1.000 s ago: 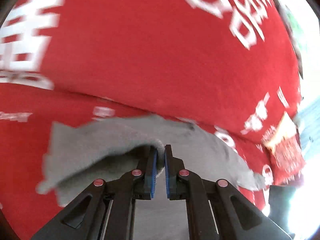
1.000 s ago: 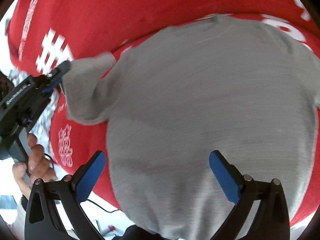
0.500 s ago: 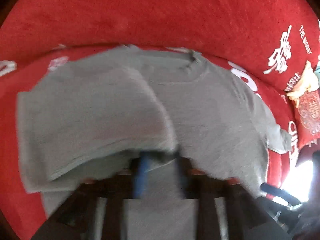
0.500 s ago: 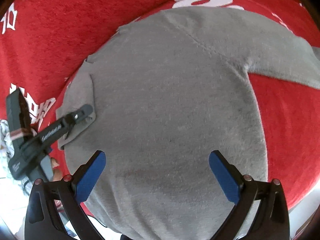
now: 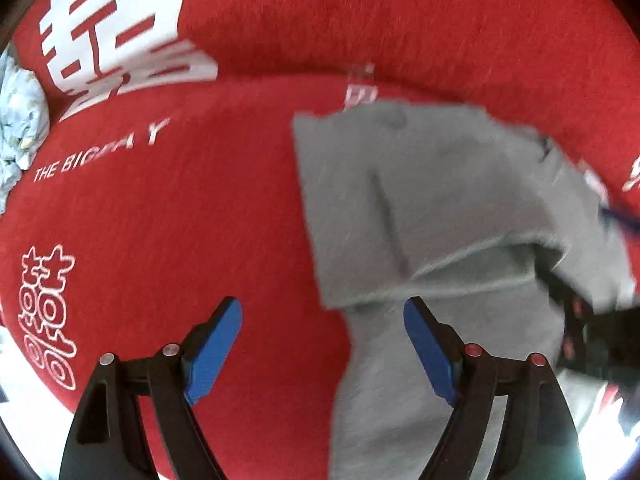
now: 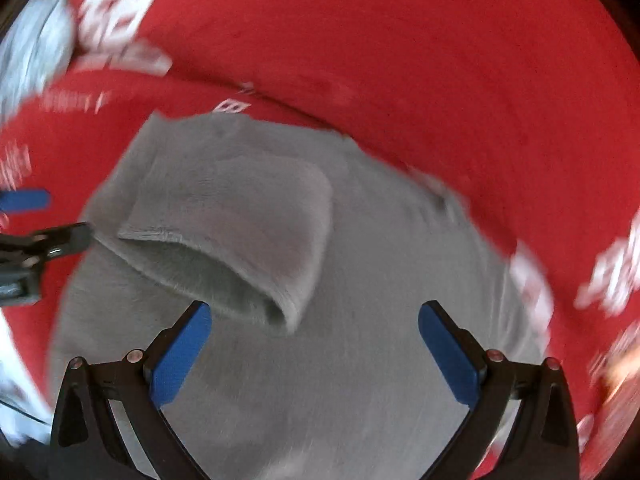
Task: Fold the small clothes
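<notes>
Left gripper (image 5: 322,344) has just been opening, gaping empty at lower frame; right gripper (image 6: 314,344) is hanging wide, empty, over the grey shirt (image 6: 360,320) on the red cloth (image 6: 440,60).

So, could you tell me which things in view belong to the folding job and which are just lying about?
Part of the job:
- grey top, one sleeve folded over it
- left gripper, open, jaws just opened, nothing between them
- right gripper, open over the top

Just lying about:
- red printed cover
- pale floral fabric at its edge
</notes>
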A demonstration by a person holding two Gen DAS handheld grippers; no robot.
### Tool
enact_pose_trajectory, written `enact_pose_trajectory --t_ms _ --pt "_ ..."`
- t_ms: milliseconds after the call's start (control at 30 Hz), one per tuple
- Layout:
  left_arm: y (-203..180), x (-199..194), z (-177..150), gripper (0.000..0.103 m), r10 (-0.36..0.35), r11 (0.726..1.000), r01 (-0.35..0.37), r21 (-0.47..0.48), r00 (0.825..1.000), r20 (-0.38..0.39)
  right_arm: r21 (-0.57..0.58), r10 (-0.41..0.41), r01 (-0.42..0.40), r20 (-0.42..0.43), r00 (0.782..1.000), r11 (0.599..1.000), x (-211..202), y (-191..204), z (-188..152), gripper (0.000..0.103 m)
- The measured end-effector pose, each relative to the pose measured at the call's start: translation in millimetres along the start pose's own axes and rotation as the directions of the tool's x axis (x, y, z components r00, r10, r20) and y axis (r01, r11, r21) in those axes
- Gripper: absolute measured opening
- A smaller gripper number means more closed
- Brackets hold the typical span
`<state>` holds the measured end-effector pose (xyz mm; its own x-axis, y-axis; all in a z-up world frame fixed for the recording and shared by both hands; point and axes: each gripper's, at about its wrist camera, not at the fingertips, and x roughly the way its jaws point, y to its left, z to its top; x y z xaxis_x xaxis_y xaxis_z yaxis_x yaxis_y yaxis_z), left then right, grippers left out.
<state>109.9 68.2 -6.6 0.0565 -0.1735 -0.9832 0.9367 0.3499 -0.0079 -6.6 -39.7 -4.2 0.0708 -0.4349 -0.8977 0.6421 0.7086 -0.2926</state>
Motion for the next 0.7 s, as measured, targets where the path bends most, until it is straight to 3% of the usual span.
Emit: enact_pose_trajectory --t_ms 67,100,133,167,233,300,333,400,433,467,533,633,700 --pt "-3 10 -5 0.084 0.031 0.999 -0.030 0.019 0.999 -0.017 -0.066 -0.073 0.075 0.026 0.997 0.995 10 12 15 0.091" --pt "-4 14 -6 0.084 0.040 0.999 -0.039 0.017 0.999 -0.020 -0.089 -0.114 0.117 0.036 0.993 0.989 16 15 22 0.063" --pt "-4 18 -5 0.084 0.047 0.999 -0.047 0.010 0.999 -0.021 -0.082 -0.111 0.114 0.039 0.993 0.990 18 13 27 0.013" --pt "-1 24 -1 0.084 0.054 0.998 -0.054 -0.017 0.998 -0.023 -0.035 -0.074 0.075 0.040 0.996 0.997 18 5 31 0.006" --pt "2 28 4 0.084 0.039 0.997 -0.040 -0.060 0.999 -0.021 0.192 0.027 -0.040 0.072 0.997 0.981 8 -33 30 0.007" --pt "8 27 7 0.084 0.038 0.995 -0.039 -0.088 0.999 -0.013 0.400 0.129 -0.165 0.117 0.985 0.902 2 -73 15 0.007" --pt "9 27 8 0.084 0.041 0.995 -0.042 -0.090 0.999 -0.011 0.497 0.164 -0.209 0.133 0.977 0.842 3 -92 1 0.007" --pt "11 28 9 0.084 0.041 0.995 -0.041 -0.094 0.999 -0.010 0.680 0.251 -0.289 0.158 0.955 0.674 14 -128 -36 0.007" --pt "11 29 10 0.084 0.034 0.994 -0.035 -0.100 0.999 -0.012 0.747 0.285 -0.310 0.168 0.944 0.588 22 -140 -54 0.007" --pt "11 31 11 0.084 0.029 0.994 -0.030 -0.103 1.000 -0.012 0.822 0.329 -0.328 0.184 0.926 0.466 35 -154 -79 0.007" --pt "11 32 10 0.084 0.016 0.994 -0.016 -0.105 1.000 -0.010 0.891 0.373 -0.333 0.208 0.904 0.310 49 -166 -113 0.011" --pt "14 27 8 0.084 0.015 0.997 -0.017 -0.074 0.999 -0.030 0.932 0.386 -0.335 0.261 0.885 0.138 57 -177 -151 0.011" --pt "15 18 3 0.084 0.012 0.999 -0.014 -0.044 0.999 -0.042 0.932 0.387 -0.354 0.299 0.872 0.078 56 -181 -163 0.018"
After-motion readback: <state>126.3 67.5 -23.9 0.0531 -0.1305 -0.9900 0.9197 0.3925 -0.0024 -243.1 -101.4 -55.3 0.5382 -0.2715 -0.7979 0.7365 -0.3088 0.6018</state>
